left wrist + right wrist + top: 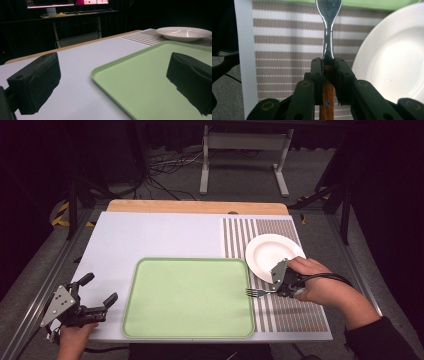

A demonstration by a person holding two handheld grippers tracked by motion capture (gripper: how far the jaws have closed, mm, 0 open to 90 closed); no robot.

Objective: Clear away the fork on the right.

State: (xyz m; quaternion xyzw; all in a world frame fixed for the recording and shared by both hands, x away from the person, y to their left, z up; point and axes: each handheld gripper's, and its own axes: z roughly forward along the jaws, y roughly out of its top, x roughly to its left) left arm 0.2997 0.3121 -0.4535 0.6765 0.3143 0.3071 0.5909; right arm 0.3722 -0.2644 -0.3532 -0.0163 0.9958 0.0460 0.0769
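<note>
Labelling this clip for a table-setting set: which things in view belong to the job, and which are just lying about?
In the job, as far as the frames suggest:
fork, gripped in the right tool
white plate
green tray
striped placemat

Lying about:
left tool, open and idle
monitor desk

green tray, white plate, striped placemat

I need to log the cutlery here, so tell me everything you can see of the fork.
The fork has a shiny metal head and neck and a brown wooden handle with a rivet. The right gripper is shut on the handle's upper end. It is held roughly level, tines pointing over the green tray's right edge, above the striped placemat, beside the white plate.
</note>
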